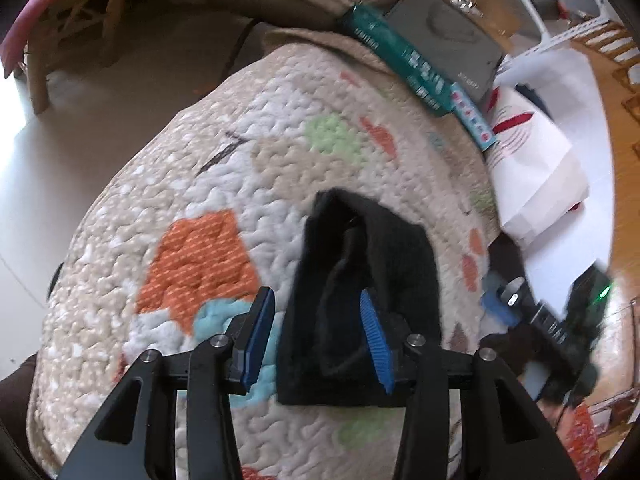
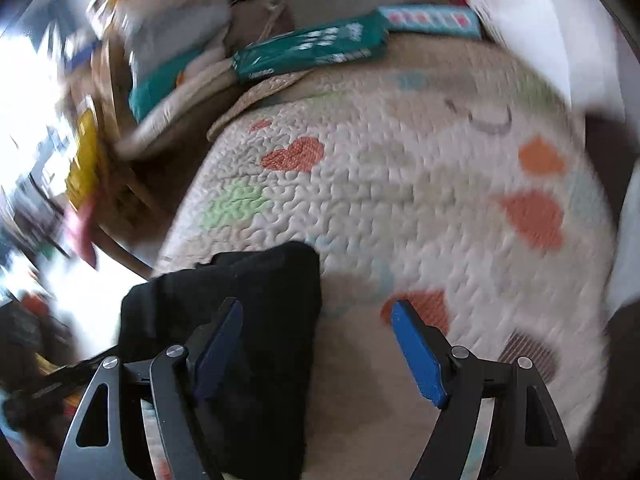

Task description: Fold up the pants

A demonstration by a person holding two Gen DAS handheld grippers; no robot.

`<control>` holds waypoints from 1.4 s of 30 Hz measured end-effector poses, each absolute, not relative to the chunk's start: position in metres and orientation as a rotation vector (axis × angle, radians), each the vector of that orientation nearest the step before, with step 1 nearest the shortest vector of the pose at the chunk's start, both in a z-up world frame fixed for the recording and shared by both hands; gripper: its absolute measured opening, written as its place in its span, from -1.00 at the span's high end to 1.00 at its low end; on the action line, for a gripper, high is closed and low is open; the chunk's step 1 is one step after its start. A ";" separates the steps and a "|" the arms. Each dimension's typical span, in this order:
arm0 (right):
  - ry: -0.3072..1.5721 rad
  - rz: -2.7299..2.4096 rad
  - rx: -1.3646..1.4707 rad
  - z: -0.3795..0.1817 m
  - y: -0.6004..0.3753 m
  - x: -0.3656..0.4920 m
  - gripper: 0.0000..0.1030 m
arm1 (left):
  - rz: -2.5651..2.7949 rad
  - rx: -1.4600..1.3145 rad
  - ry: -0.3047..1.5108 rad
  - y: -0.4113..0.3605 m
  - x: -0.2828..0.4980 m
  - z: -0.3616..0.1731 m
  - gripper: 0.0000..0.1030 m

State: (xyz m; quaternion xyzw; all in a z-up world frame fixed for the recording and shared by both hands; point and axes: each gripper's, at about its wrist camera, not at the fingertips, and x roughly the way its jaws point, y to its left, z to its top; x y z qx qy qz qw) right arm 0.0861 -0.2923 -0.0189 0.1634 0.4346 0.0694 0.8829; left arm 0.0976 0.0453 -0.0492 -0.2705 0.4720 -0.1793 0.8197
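The black pants point(image 1: 360, 288) lie folded into a small bundle on a quilted, patterned blanket point(image 1: 224, 184). My left gripper point(image 1: 316, 320) is open just above the bundle's left edge; its right blue finger point(image 1: 374, 344) is over the cloth and its left finger point(image 1: 258, 332) over the blanket. In the right wrist view the pants point(image 2: 256, 320) lie at the lower left. My right gripper point(image 2: 316, 344) is open, with its left finger point(image 2: 218, 348) over the cloth and its right finger point(image 2: 418, 356) over the blanket point(image 2: 400, 184). The other gripper point(image 1: 520, 304) shows at the right of the left wrist view.
Green and blue boxes point(image 1: 404, 60) and a grey case point(image 1: 444, 36) lie along the blanket's far edge. White cloth with red marks point(image 1: 532, 160) lies to the right. A wooden chair point(image 1: 72, 24) stands on the floor to the far left.
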 end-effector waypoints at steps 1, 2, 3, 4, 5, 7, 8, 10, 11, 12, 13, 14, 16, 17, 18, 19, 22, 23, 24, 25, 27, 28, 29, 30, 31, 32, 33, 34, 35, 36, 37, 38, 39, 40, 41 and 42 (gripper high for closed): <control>0.905 0.143 0.383 -0.024 -0.297 0.082 -0.59 | -0.393 -0.588 0.981 0.047 0.097 -0.045 0.14; 0.906 0.141 0.414 -0.029 -0.300 0.079 -0.60 | -0.406 -0.591 0.952 0.048 0.097 -0.039 0.08; 0.909 0.145 0.445 -0.035 -0.303 0.077 -0.60 | -0.416 -0.586 0.932 0.047 0.097 -0.034 0.01; 0.914 0.153 0.463 -0.041 -0.304 0.075 -0.60 | -0.428 -0.575 0.915 0.045 0.099 -0.030 -0.15; 0.919 0.164 0.474 -0.046 -0.304 0.073 -0.60 | -0.441 -0.564 0.904 0.043 0.100 -0.027 -0.20; 0.925 0.172 0.475 -0.053 -0.302 0.072 -0.60 | -0.445 -0.548 0.902 0.038 0.102 -0.028 -0.20; 0.926 0.165 0.470 -0.055 -0.301 0.071 -0.60 | -0.436 -0.528 0.901 0.034 0.103 -0.028 -0.20; 0.928 0.160 0.476 -0.059 -0.301 0.070 -0.60 | -0.414 -0.473 0.912 0.027 0.104 -0.031 -0.20; 0.929 0.165 0.483 -0.061 -0.300 0.070 -0.60 | -0.414 -0.467 0.921 0.025 0.106 -0.034 -0.20; 0.933 0.174 0.490 -0.063 -0.299 0.070 -0.60 | -0.419 -0.472 0.937 0.024 0.107 -0.038 -0.20; 0.933 0.183 0.494 -0.064 -0.298 0.070 -0.60 | -0.423 -0.485 0.964 0.024 0.109 -0.044 -0.20; 0.933 0.192 0.497 -0.065 -0.298 0.072 -0.60 | -0.422 -0.501 0.994 0.024 0.110 -0.051 -0.20; 0.928 0.205 0.503 -0.066 -0.296 0.072 -0.60 | -0.424 -0.556 1.067 0.025 0.115 -0.068 -0.20; 0.925 0.210 0.508 -0.066 -0.295 0.073 -0.60 | -0.425 -0.571 1.089 0.024 0.116 -0.073 -0.20; 0.926 0.211 0.512 -0.068 -0.295 0.074 -0.61 | -0.424 -0.576 1.104 0.024 0.117 -0.077 -0.20; 0.927 0.211 0.515 -0.068 -0.294 0.074 -0.61 | -0.422 -0.569 1.111 0.023 0.117 -0.080 -0.20; 0.932 0.208 0.514 -0.070 -0.293 0.075 -0.62 | -0.421 -0.519 1.109 0.014 0.117 -0.082 -0.20; 0.932 0.205 0.512 -0.071 -0.293 0.074 -0.62 | -0.418 -0.505 1.110 0.011 0.117 -0.082 -0.20; 0.927 0.197 0.511 -0.070 -0.294 0.073 -0.62 | -0.408 -0.491 1.104 0.009 0.116 -0.082 -0.20; 0.915 0.185 0.508 -0.069 -0.295 0.072 -0.62 | -0.399 -0.480 1.094 0.009 0.116 -0.080 -0.20; 0.897 0.173 0.500 -0.065 -0.296 0.070 -0.62 | -0.386 -0.460 1.084 0.009 0.116 -0.077 -0.20; 0.892 0.171 0.494 -0.063 -0.296 0.069 -0.62 | -0.372 -0.442 1.083 0.009 0.116 -0.076 -0.20; 0.890 0.173 0.488 -0.062 -0.295 0.069 -0.62 | -0.361 -0.427 1.081 0.009 0.117 -0.076 -0.20; 0.892 0.177 0.480 -0.061 -0.295 0.068 -0.63 | -0.354 -0.409 1.078 0.008 0.117 -0.075 -0.20; 0.897 0.182 0.470 -0.061 -0.293 0.069 -0.63 | -0.346 -0.385 1.075 0.006 0.116 -0.075 -0.20; 0.903 0.184 0.461 -0.062 -0.292 0.069 -0.63 | -0.335 -0.348 1.066 0.003 0.114 -0.074 -0.20; 0.905 0.184 0.456 -0.063 -0.291 0.070 -0.63 | -0.326 -0.316 1.054 -0.001 0.113 -0.072 -0.20; 0.909 0.183 0.453 -0.064 -0.290 0.070 -0.63 | -0.319 -0.281 1.040 -0.004 0.111 -0.070 -0.20; 0.914 0.183 0.457 -0.067 -0.289 0.071 -0.63 | -0.316 -0.258 1.031 -0.006 0.110 -0.069 -0.20; 0.917 0.184 0.464 -0.069 -0.288 0.071 -0.63 | -0.313 -0.228 1.020 -0.010 0.108 -0.068 -0.20; 0.921 0.184 0.471 -0.071 -0.288 0.072 -0.63 | -0.311 -0.210 1.014 -0.011 0.107 -0.067 -0.20; 0.926 0.184 0.476 -0.073 -0.287 0.072 -0.63 | -0.306 -0.188 1.006 -0.014 0.106 -0.066 -0.20; 0.929 0.186 0.479 -0.074 -0.286 0.072 -0.63 | -0.302 -0.173 1.001 -0.015 0.105 -0.065 -0.20; 0.932 0.186 0.479 -0.075 -0.285 0.073 -0.63 | -0.299 -0.163 0.999 -0.015 0.104 -0.065 -0.20; 0.936 0.188 0.476 -0.076 -0.284 0.073 -0.63 | -0.295 -0.156 0.997 -0.016 0.104 -0.064 -0.20; 0.936 0.189 0.474 -0.077 -0.283 0.073 -0.63 | -0.293 -0.151 0.995 -0.016 0.104 -0.064 -0.21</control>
